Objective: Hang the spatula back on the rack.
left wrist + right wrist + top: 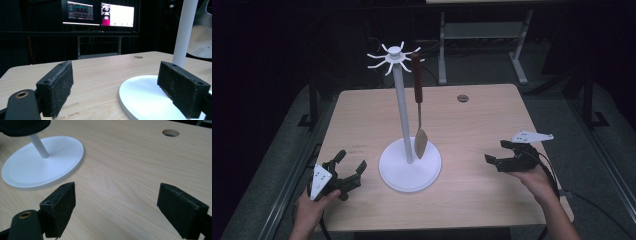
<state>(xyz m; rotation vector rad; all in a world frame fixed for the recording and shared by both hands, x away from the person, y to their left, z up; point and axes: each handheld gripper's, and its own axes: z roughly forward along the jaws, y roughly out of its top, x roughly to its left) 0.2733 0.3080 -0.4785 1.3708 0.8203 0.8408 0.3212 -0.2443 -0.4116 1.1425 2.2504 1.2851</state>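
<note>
A white rack stands mid-table: round base [410,165], thin pole [402,112], hook crown [394,56] on top. A spatula [418,107] with a dark red handle hangs from one hook, its blade near the base. My left gripper [351,165] rests at the table's front left, open and holding nothing; the left gripper view shows the base [145,97] and pole [184,30] just ahead to its right. My right gripper [498,152] sits at the right, open and holding nothing, pointing left toward the base [42,162].
A round cable hole [462,98] lies in the wooden table [482,120] at its far right. Monitors [100,13] glow on a desk beyond the table. A white desk frame [484,45] stands on the floor behind.
</note>
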